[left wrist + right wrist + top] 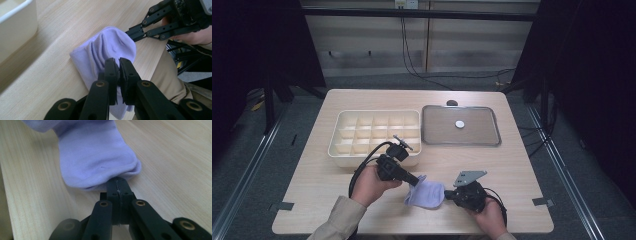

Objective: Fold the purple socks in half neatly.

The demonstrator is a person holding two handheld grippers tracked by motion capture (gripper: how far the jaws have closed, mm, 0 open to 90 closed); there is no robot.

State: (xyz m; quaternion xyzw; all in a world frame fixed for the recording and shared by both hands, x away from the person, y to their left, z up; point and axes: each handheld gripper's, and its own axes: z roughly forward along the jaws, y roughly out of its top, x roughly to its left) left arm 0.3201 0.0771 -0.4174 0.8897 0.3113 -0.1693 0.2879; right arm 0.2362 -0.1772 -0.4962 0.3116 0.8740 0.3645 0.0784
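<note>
We hold 1 soft lilac cloth sock (426,194) with 2 grippers.
High view: it lies on the light wooden table (322,180). Left gripper (119,65) view: jaws clamped on its edge. Right gripper (117,185) view: jaws clamped on its hem.

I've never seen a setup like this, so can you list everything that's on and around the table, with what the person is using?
sock: one, lilac, bunched on the table's near edge between the two tongs.
divided organiser box: one, cream, many open compartments, left of centre.
metal tray: one, grey, right of the box, apart from it.
white disc: one, lying in the tray.
small dark object: one, on the table behind the tray; too small to identify.
table: one, light wood.
left tongs: one, black, shut on the sock's edge.
right tongs: one, black, shut on the sock's opposite edge.
hands and sleeves: two, beige sleeves, entering from the near side.
</note>
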